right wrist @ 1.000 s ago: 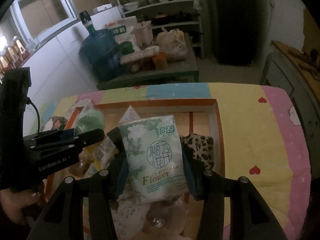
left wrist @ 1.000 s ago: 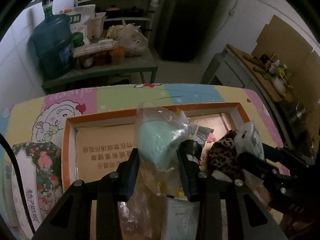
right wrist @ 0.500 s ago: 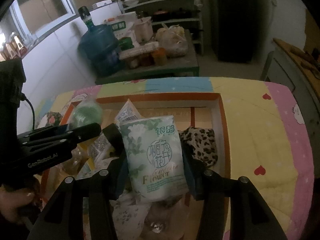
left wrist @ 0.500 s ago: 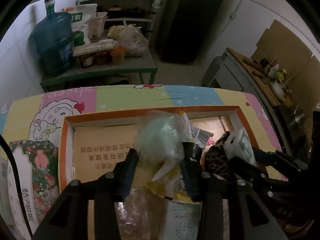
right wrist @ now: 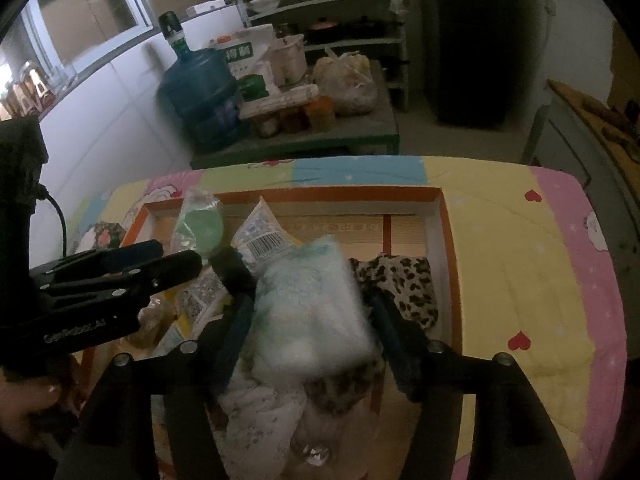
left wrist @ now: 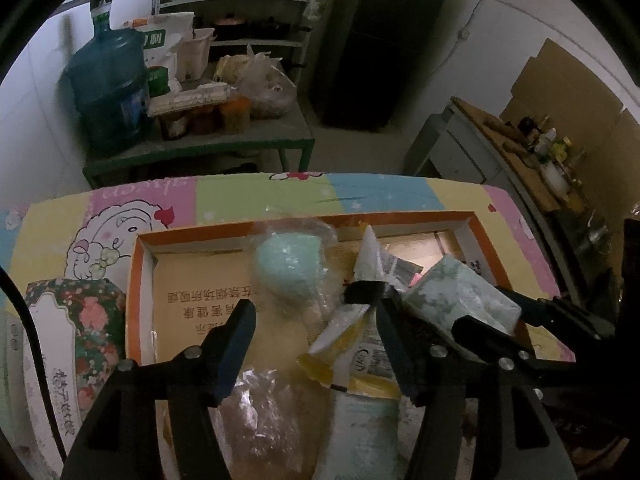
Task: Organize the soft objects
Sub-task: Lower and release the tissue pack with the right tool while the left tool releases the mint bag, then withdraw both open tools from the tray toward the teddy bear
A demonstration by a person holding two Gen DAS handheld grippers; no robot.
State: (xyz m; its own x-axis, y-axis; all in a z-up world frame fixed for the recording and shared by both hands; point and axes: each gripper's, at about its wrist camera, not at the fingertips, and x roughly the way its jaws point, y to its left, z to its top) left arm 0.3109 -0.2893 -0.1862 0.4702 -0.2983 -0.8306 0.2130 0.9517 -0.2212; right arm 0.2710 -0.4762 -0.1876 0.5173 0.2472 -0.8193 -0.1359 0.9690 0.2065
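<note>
An orange-rimmed cardboard box (left wrist: pixel 138 280) (right wrist: pixel 446 248) lies on a cartoon-print cover. My left gripper (left wrist: pixel 316 320) is open above it; a pale green puff in a clear bag (left wrist: pixel 288 268) (right wrist: pixel 200 228) lies in the box just beyond the fingers. My right gripper (right wrist: pixel 308 296) has wide jaws; the green-white tissue pack (right wrist: pixel 312 320) (left wrist: pixel 460 304) sits blurred between them, apparently loose. A leopard-print cloth (right wrist: pixel 404 284) lies to its right. Packets (left wrist: pixel 372 280) and bags lie in the box's near part.
A floral tin (left wrist: pixel 80 340) stands left of the box. Behind the table a low bench (left wrist: pixel 200 148) carries a blue water jug (left wrist: pixel 108 92), jars and bags. A counter (left wrist: pixel 520 152) runs along the right. The cover right of the box (right wrist: pixel 520 260) is bare.
My left gripper opened and let the bagged green puff drop into the box. My right gripper opened wider and the tissue pack, earlier clamped, is blurred and slipping down.
</note>
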